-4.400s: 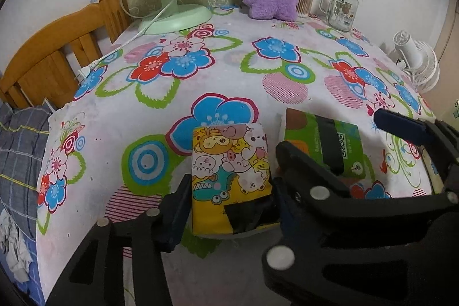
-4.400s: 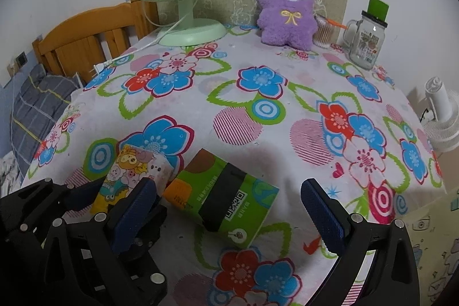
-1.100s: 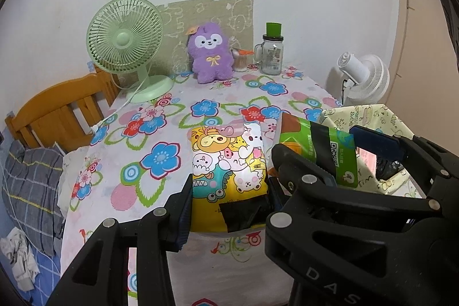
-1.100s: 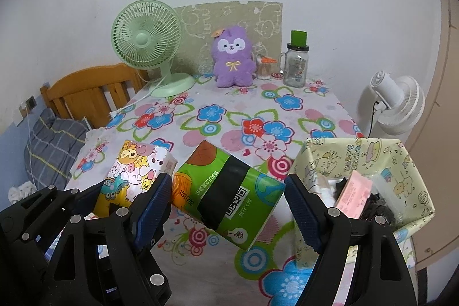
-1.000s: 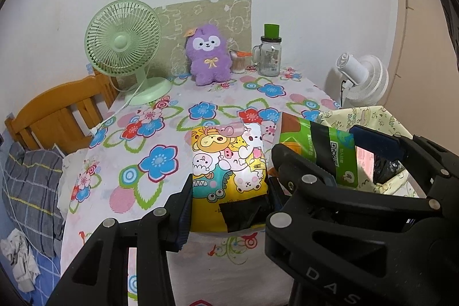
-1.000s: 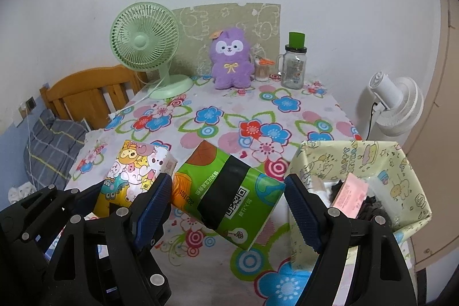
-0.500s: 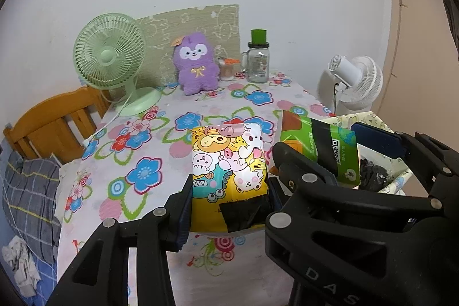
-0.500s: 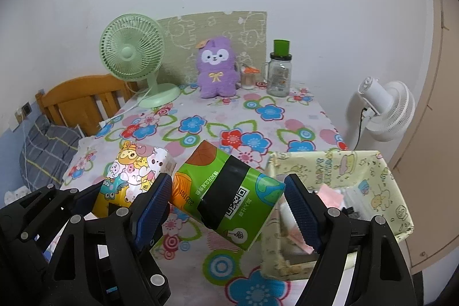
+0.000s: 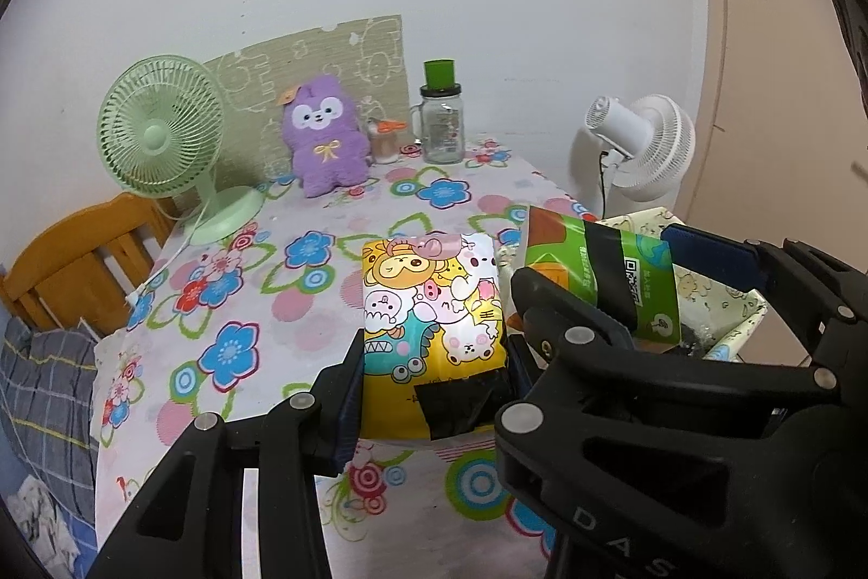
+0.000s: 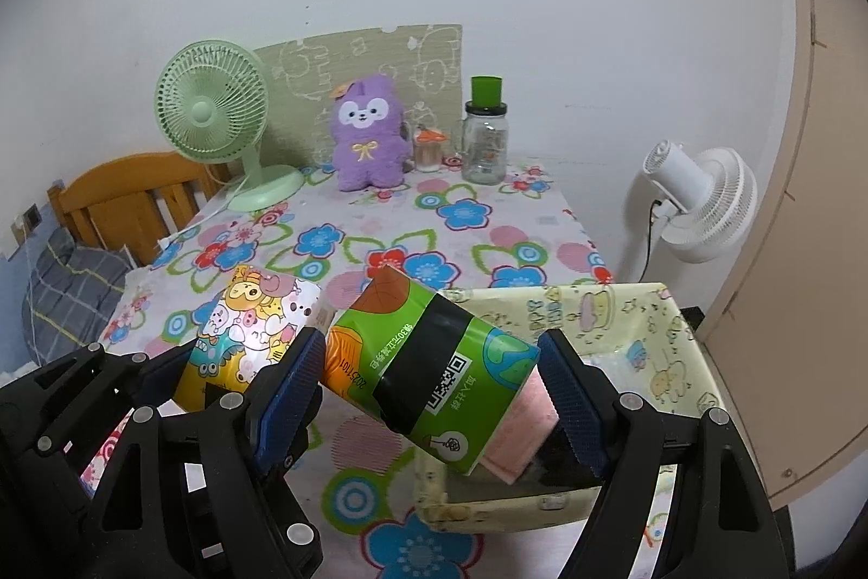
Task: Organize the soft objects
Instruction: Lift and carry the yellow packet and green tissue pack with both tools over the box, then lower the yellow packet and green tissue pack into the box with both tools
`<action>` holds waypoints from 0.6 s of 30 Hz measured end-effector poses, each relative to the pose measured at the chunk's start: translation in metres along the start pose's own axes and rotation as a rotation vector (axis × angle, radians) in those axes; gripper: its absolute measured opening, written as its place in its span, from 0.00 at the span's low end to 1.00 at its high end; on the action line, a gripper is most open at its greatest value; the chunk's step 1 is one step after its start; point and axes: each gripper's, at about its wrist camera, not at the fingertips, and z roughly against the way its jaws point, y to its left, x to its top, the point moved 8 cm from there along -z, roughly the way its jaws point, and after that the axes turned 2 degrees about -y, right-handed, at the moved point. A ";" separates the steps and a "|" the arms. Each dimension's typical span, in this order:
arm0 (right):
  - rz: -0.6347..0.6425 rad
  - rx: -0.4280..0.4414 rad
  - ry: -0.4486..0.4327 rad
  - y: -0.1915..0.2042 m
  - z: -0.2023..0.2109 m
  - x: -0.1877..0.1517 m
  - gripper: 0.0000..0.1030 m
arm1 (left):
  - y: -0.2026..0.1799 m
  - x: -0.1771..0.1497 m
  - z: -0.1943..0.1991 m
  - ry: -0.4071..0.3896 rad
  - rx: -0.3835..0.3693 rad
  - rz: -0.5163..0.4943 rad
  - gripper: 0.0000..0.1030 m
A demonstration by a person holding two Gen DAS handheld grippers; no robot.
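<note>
Floral cloth covers the table (image 10: pixel 380 221), which fills most of both views; its far edge carries a green fan (image 10: pixel 211 112), a purple plush (image 10: pixel 369 134) and a jar (image 10: pixel 484 145), all well apart from your work. Just off the table's near right corner stands a yellow printed bin (image 10: pixel 640 307), open at the top, with a pink cloth (image 10: pixel 526 421) and something dark already inside.

You hold one pack in each tool, both lifted clear of the table near its right edge. Your right gripper (image 10: pixel 434 378) is closed on the green pack (image 10: pixel 428 362), pads on its two ends, so its long axis runs across the jaws, tilted down to the right. Its lower end hangs over the bin's near left corner. That is the relation to mind: the bin lies right of and below the pack, and your right hand is the nearer one.

Your left gripper (image 9: pixel 434 362) is clamped on the cartoon pack (image 9: pixel 434 307), upright, just beside the green one and over the table.

Both packs look plump, glossy and slightly dented under the pads, each with a black tape strip.
</note>
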 end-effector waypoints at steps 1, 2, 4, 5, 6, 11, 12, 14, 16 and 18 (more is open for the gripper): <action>-0.002 -0.004 -0.003 -0.004 0.001 0.000 0.80 | -0.002 0.001 -0.001 0.001 0.000 -0.004 0.47; -0.003 -0.006 -0.005 -0.006 0.001 0.000 0.80 | -0.005 0.002 -0.001 0.002 -0.001 -0.010 0.47; -0.010 -0.010 -0.006 -0.013 0.001 0.000 0.80 | -0.011 0.003 -0.003 0.005 -0.003 -0.021 0.47; -0.015 -0.010 -0.008 -0.017 0.002 0.000 0.80 | -0.014 0.005 -0.004 0.006 -0.005 -0.025 0.47; -0.019 -0.010 -0.008 -0.019 0.002 0.000 0.80 | -0.017 0.006 -0.004 0.005 -0.009 -0.029 0.47; -0.033 -0.027 -0.010 -0.036 0.003 0.000 0.80 | -0.032 0.011 -0.009 0.004 -0.028 -0.042 0.47; -0.034 -0.031 -0.010 -0.039 0.003 0.000 0.80 | -0.036 0.012 -0.010 0.004 -0.032 -0.046 0.47; -0.039 -0.041 -0.011 -0.046 0.002 0.000 0.80 | -0.041 0.014 -0.012 0.005 -0.040 -0.052 0.47; -0.051 -0.047 -0.010 -0.054 0.001 0.001 0.80 | -0.048 0.016 -0.015 0.004 -0.049 -0.059 0.47; -0.059 -0.055 -0.009 -0.061 0.001 0.000 0.80 | -0.055 0.019 -0.017 0.001 -0.058 -0.068 0.47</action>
